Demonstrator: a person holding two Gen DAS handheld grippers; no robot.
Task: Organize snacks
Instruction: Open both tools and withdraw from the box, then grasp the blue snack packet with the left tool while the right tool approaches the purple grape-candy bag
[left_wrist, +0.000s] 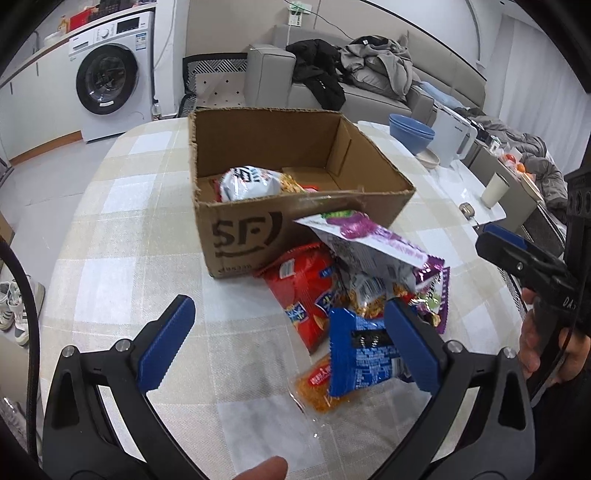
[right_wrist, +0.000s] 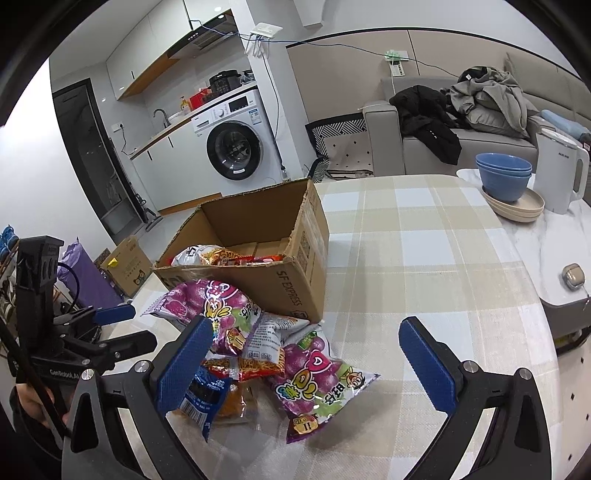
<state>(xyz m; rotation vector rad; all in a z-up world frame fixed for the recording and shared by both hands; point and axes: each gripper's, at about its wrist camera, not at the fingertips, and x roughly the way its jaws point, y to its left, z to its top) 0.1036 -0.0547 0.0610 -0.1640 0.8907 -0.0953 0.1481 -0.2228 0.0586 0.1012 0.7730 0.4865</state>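
An open cardboard box (left_wrist: 243, 236) (right_wrist: 295, 273) stands on the plaid table and holds a white snack bag (left_wrist: 247, 181) (right_wrist: 190, 254) and other packets. In front of the box lies a heap of snacks: a purple grape bag (left_wrist: 373, 236) (right_wrist: 314, 373), a second purple bag (right_wrist: 207, 299), a red bag (left_wrist: 306, 291), a blue packet (left_wrist: 362, 358) (right_wrist: 201, 395) and an orange packet (left_wrist: 317, 387). My left gripper (left_wrist: 289, 301) is open just short of the heap, its right finger beside the blue packet. My right gripper (right_wrist: 306, 322) is open over the heap's right side, gripping nothing.
Stacked blue bowls (left_wrist: 412, 129) (right_wrist: 504, 173) on plates, a white kettle (left_wrist: 452, 136) (right_wrist: 557, 170), a white cup (left_wrist: 495, 188) and a small case (right_wrist: 573, 276) stand on the marble top to the right. Bare tablecloth (right_wrist: 424, 258) lies right of the box. A sofa and washing machine stand behind.
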